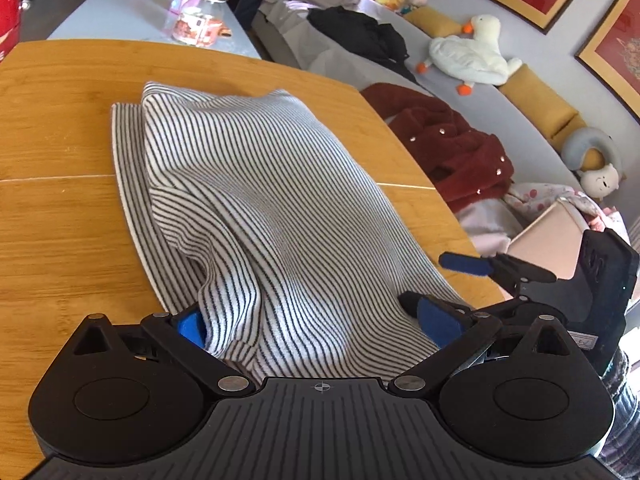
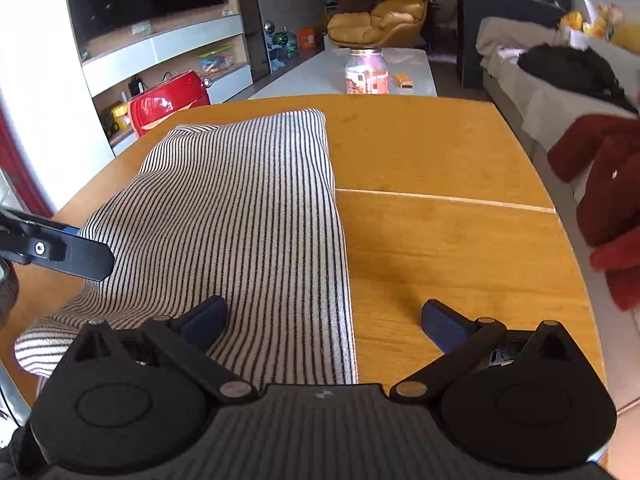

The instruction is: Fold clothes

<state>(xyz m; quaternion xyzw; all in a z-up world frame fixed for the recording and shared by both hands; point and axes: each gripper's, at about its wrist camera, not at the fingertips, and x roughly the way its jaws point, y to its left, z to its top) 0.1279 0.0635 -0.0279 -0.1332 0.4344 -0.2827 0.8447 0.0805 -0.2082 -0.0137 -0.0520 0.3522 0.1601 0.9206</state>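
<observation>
Occlusion first: near edge of the striped garment (image 1: 256, 208) runs under the left gripper (image 1: 316, 326) body, so its hem is cut off in the left wrist view; the gripper's left blue pad (image 1: 191, 326) is half buried in a cloth fold. Left fingers spread wide with fabric bunched up between them, no pinch visible. Right gripper (image 2: 324, 320) also spread wide: left finger over the cloth, right finger over bare wooden table (image 2: 440, 248), gripping nothing. Garment's near-left corner droops past the table edge in the right wrist view. Garment itself: white with thin dark stripes, folded lengthwise, right edge straight, left side rumpled, lying mid-table. Red fuzzy coat (image 1: 452, 144) on the sofa beyond, partly cut off.
</observation>
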